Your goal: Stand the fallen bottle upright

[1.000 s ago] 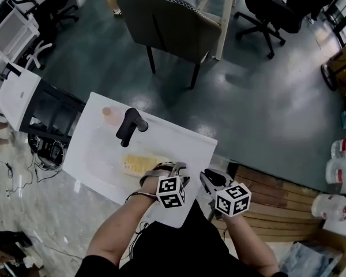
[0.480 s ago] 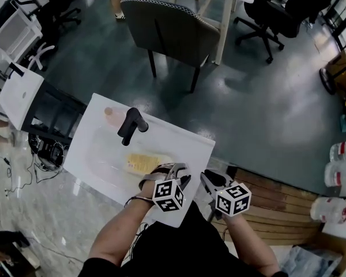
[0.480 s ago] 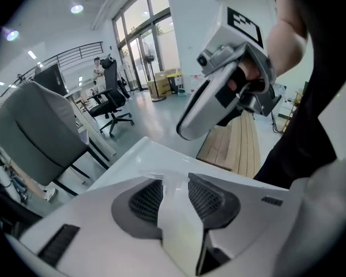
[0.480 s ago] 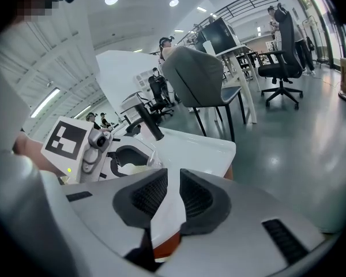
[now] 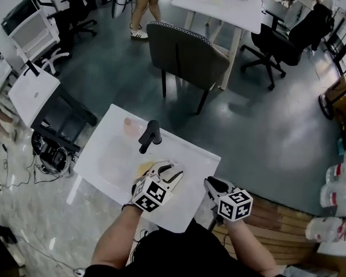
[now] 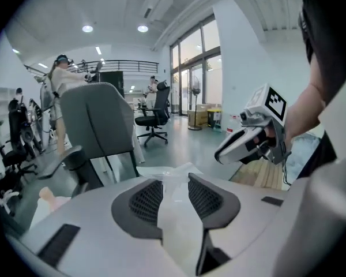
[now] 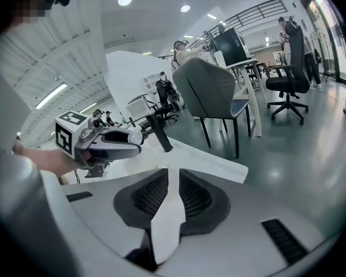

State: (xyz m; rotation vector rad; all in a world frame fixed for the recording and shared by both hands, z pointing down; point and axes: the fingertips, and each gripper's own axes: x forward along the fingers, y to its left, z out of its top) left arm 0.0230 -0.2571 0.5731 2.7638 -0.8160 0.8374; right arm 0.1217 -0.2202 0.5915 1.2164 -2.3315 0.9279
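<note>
A yellow bottle (image 5: 143, 168) shows just over the white sink top (image 5: 190, 154), mostly hidden under my left gripper (image 5: 167, 167). In the left gripper view the jaws (image 6: 174, 183) have just been closing and the pads press on a pale translucent part of the bottle (image 6: 173, 209). My right gripper (image 5: 216, 184) hovers at the sink top's near right corner, apart from the bottle. Its jaws (image 7: 173, 180) have just been closing; a narrow gap remains with nothing in it. Each gripper sees the other: the right gripper (image 6: 248, 143), the left gripper (image 7: 112, 143).
A black faucet (image 5: 150, 136) rises behind the bottle, with a pink object (image 5: 129, 126) beside it. A grey chair (image 5: 187, 56) and a white table (image 5: 219, 4) stand beyond. A white cabinet (image 5: 37, 91) is left, wooden boards (image 5: 277, 212) right.
My left gripper has risen and rolled over the bottle, which now shows less from above. The right gripper has lifted a little. The head view has tilted further into the room.
</note>
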